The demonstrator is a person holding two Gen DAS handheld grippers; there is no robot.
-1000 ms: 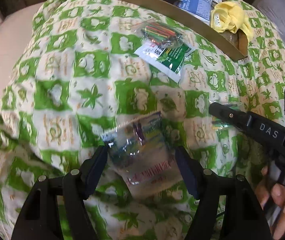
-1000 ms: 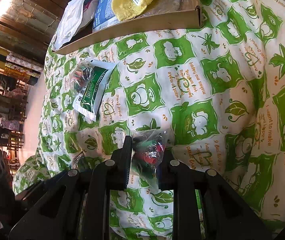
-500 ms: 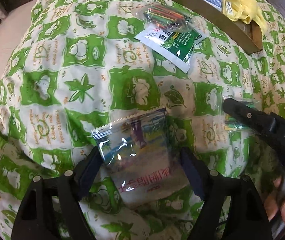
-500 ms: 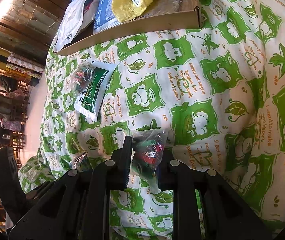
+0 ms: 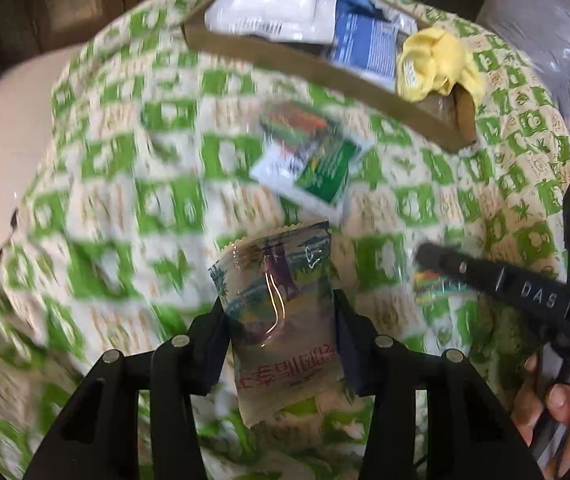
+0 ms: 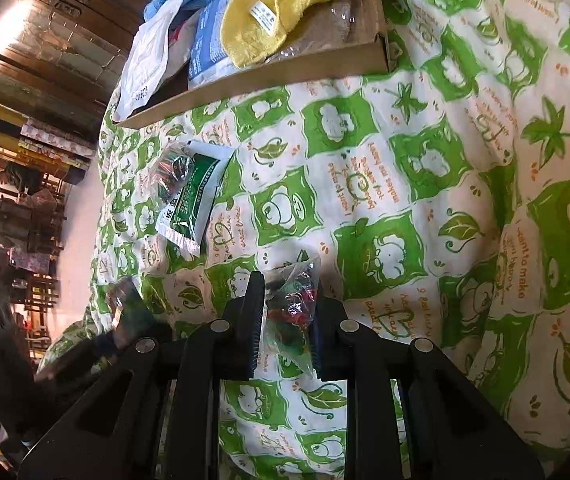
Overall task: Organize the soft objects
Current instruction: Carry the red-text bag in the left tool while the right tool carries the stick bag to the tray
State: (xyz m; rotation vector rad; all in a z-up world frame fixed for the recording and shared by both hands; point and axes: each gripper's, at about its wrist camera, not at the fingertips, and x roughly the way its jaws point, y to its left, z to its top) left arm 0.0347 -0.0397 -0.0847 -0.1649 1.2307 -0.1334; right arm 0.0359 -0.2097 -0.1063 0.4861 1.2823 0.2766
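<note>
Open quilt [image 6: 425,152] right of the green-white sachet [image 6: 193,200] | cardboard tray [image 6: 269,76] walls off the far edge | sachet plus clear bag of coloured bits [image 5: 299,126] block the middle lane | left side bare bedding

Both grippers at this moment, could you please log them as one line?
left gripper: shut on clear snack packet | right gripper: shut on small clear bag | cardboard tray: ahead

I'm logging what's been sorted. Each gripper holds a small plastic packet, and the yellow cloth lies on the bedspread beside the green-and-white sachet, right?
Not quite. The yellow cloth lies in the cardboard tray, not on the bedspread; the right wrist view shows it. The green-and-white sachet is on the bedspread, and each gripper does hold a packet.
</note>
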